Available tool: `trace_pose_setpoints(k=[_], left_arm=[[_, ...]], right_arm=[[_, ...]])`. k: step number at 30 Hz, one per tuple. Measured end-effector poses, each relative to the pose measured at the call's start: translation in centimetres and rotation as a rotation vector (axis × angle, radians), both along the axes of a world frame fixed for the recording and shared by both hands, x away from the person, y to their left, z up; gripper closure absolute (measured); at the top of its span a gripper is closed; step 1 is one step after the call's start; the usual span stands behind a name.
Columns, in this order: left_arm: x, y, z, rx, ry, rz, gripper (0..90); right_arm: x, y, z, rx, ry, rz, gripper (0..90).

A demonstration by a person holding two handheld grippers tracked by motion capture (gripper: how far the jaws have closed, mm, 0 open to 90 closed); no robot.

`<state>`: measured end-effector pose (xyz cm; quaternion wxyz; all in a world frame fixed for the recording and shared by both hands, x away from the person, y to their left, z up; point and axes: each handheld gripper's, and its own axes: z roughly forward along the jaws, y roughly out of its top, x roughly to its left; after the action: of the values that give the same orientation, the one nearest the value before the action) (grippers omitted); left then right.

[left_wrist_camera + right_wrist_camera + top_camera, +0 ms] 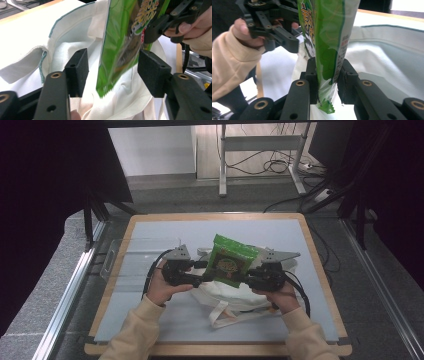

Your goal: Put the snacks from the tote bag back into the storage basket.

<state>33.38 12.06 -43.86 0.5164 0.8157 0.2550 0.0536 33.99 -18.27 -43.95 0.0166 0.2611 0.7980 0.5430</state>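
Snack bag [230,261]: above my cloth bag [226,296], between my tongs.
Cloth bag: on the counter [150,240].

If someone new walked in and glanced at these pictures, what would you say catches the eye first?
The bright green snack packet stands out first, held upright at the middle of the table over a white cloth bag. The right gripper is shut on the packet's edge, while the left gripper stands open with the packet's lower corner between its jaws.
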Motion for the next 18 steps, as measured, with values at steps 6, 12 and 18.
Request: trace_pose_setpoints(k=[6, 12, 18], left_arm=[[-0.3, 0.0, 0.1, 0.032, -0.016, 0.005, 37.8], [-0.4, -0.1, 0.0, 0.052, -0.017, 0.009, 35.7], [-0.4, 0.0, -0.2, 0.068, -0.026, 0.020, 34.6]], right_arm=[[-0.1, -0.9, 0.6, -0.059, -0.024, -0.040, 73.0], [-0.2, -1.5, 0.8, -0.105, -0.042, -0.062, 73.0], [-0.2, -1.9, 0.8, -0.165, -0.043, -0.078, 73.0]])
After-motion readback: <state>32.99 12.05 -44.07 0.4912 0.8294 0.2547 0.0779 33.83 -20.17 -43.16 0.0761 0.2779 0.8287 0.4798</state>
